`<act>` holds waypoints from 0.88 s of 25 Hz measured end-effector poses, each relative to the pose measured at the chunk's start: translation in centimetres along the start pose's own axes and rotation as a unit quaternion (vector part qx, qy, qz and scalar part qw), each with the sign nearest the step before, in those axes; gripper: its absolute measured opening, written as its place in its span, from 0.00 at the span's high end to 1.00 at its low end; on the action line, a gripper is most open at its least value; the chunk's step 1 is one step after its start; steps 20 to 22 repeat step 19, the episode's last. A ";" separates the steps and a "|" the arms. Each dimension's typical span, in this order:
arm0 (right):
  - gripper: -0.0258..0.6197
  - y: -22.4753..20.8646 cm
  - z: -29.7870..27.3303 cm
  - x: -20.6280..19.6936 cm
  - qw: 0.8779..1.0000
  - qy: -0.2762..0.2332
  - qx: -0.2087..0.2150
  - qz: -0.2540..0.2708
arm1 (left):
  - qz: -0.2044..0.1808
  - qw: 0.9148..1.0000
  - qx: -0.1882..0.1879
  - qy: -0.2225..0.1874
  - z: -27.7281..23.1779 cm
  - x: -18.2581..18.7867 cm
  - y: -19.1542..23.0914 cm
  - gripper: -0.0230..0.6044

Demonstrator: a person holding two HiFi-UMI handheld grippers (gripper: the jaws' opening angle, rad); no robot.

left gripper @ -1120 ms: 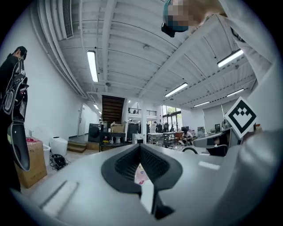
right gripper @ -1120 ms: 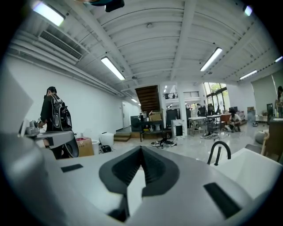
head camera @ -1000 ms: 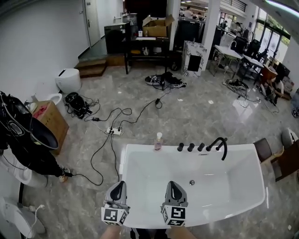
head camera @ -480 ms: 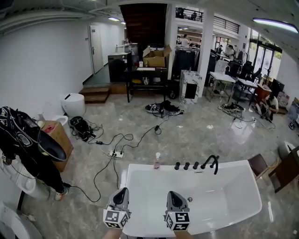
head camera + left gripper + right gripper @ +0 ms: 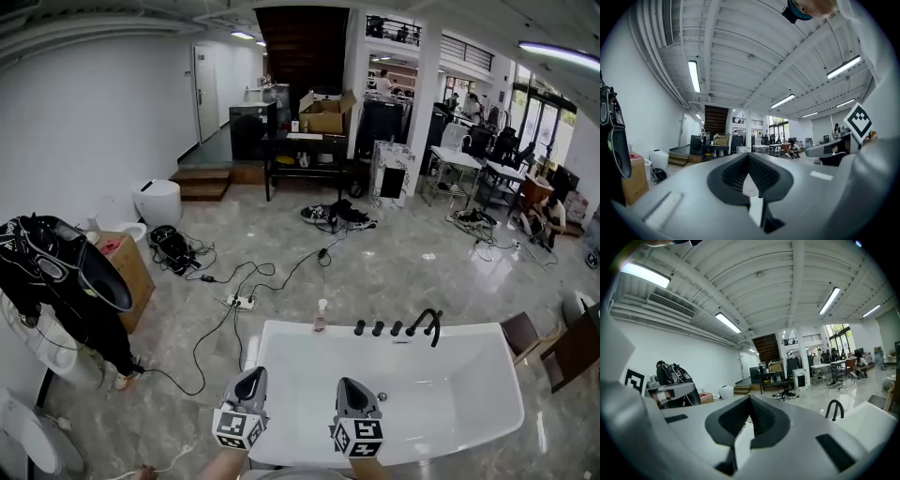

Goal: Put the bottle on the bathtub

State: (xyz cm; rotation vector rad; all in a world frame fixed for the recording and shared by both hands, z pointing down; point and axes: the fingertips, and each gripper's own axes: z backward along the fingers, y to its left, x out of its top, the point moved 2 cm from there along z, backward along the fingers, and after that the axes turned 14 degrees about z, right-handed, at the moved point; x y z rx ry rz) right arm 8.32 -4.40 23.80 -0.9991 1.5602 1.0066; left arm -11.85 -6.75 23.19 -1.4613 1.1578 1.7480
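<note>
Far left: dark jacket hung on a rack, with a cardboard box just beside it. A white bin stands farther back by the wall.

Floor, left of centre: black cables run to a power strip. The strip lies near the tub's far left corner, apart from it.

Left gripper is low in the head view, over the tub's near left rim. Its own view shows the jaws brought together at the tips, with nothing between them. It points out across the room and slightly upward, so ceiling lights fill most of that view.

Bottle: small, clear, pale cap. It stands upright on the far rim of the bathtub, toward its left end. It is well apart from both grippers.

Just right of the bottle, on the same rim, is a row of black knobs, then a black curved spout.

Right gripper is beside the left one, over the near part of the white basin. Its jaws are also closed tip to tip and hold nothing. The spout and some white tub wall show at the right of its view.

Background: shoes on the marble floor, and a dark shelf with an open carton. Desks and people are far right, too small to detail.
</note>
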 end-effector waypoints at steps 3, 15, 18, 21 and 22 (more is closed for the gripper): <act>0.95 0.0 -0.2 0.0 1.000 0.001 0.001 0.001 | -0.001 1.000 0.003 -0.004 0.0 0.4 0.1 0.95; 0.95 -0.9 -0.6 -0.3 1.000 -0.003 -0.015 0.000 | -0.013 1.000 0.000 -0.008 -0.2 0.2 0.8 0.95; 0.95 -1.0 -0.8 -0.2 1.000 -0.008 -0.020 -0.006 | -0.015 1.000 0.000 -0.009 -0.5 0.1 1.1 0.95; 0.95 -1.1 -0.8 -0.2 1.000 -0.010 -0.021 -0.008 | -0.016 1.000 0.000 -0.009 -0.5 0.1 1.2 0.95; 0.95 -1.1 -0.8 -0.2 1.000 -0.010 -0.021 -0.008 | -0.016 1.000 0.000 -0.009 -0.5 0.1 1.2 0.95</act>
